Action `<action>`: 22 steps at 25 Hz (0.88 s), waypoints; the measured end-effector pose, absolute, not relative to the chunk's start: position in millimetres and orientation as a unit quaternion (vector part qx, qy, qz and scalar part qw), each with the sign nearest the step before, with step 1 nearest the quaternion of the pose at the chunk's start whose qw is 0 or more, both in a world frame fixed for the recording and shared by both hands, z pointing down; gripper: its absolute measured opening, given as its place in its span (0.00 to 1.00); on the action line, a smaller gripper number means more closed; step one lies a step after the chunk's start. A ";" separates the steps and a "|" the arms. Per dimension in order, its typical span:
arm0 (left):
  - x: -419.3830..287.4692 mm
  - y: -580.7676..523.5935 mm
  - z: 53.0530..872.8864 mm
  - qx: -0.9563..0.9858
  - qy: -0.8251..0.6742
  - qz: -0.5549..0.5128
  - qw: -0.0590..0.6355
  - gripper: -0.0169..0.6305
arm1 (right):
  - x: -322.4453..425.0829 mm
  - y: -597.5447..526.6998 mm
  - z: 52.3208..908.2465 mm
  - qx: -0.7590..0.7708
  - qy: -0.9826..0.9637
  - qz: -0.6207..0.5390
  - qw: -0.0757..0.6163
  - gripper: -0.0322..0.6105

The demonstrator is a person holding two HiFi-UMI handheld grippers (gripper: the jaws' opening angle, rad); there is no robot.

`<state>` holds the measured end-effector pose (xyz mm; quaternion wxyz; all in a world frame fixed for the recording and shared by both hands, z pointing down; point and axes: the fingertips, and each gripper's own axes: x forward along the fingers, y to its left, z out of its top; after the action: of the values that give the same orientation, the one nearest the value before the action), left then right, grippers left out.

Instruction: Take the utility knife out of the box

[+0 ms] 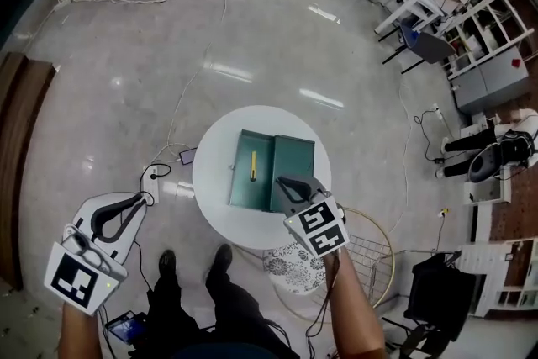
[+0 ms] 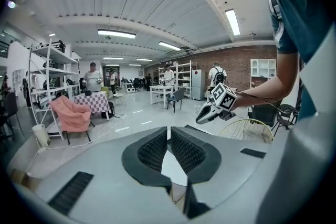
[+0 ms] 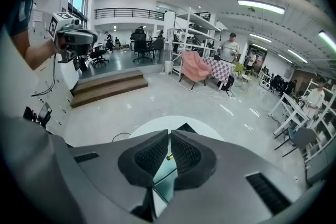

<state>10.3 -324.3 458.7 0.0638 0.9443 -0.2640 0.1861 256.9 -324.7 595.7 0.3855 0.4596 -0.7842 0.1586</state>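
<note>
While the knife (image 1: pixel 253 166) is lying in the box's (image 1: pixel 294 154) left half, pointing away from the person, the empty, clenched right gripper (image 1: pixel 290 183) is hovering over the box's near edge, nearer than the clenched left gripper (image 1: pixel 134 203).

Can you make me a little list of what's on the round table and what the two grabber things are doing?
table: round white table, standing on a shiny floor
box: green box, open and lying flat on the table
knife: yellow utility knife, inside the left half of the box
left gripper: off to the left of the table, over the floor, jaws together, holding nothing
right gripper: over the near edge of the box, jaws together, holding nothing
task so far: knife not yet taken out
</note>
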 end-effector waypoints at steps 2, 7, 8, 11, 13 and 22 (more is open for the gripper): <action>10.4 -327.4 468.7 0.943 -0.265 0.188 0.070 0.08 | 258.3 -329.9 612.0 0.454 -0.782 0.164 0.394 0.11; 10.9 -334.0 491.2 0.940 -0.272 0.190 0.084 0.08 | 261.2 -339.6 648.2 0.442 -0.778 0.177 0.409 0.11; 10.4 -334.5 496.2 0.939 -0.273 0.191 0.087 0.08 | 260.9 -340.9 655.8 0.440 -0.777 0.180 0.413 0.11; 9.2 -336.1 512.9 0.937 -0.274 0.193 0.095 0.08 | 260.2 -345.7 680.7 0.433 -0.773 0.187 0.424 0.11; 9.6 -336.5 521.5 0.937 -0.273 0.195 0.099 0.08 | 261.4 -348.8 694.7 0.428 -0.770 0.191 0.432 0.11; 7.2 -339.2 557.2 0.931 -0.276 0.205 0.120 0.08 | 263.7 -362.8 752.5 0.408 -0.754 0.212 0.470 0.12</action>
<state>7.2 -339.2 557.2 0.1201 0.9313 -0.2762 0.2049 263.7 -362.8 752.5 0.4697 0.4084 -0.7535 0.2115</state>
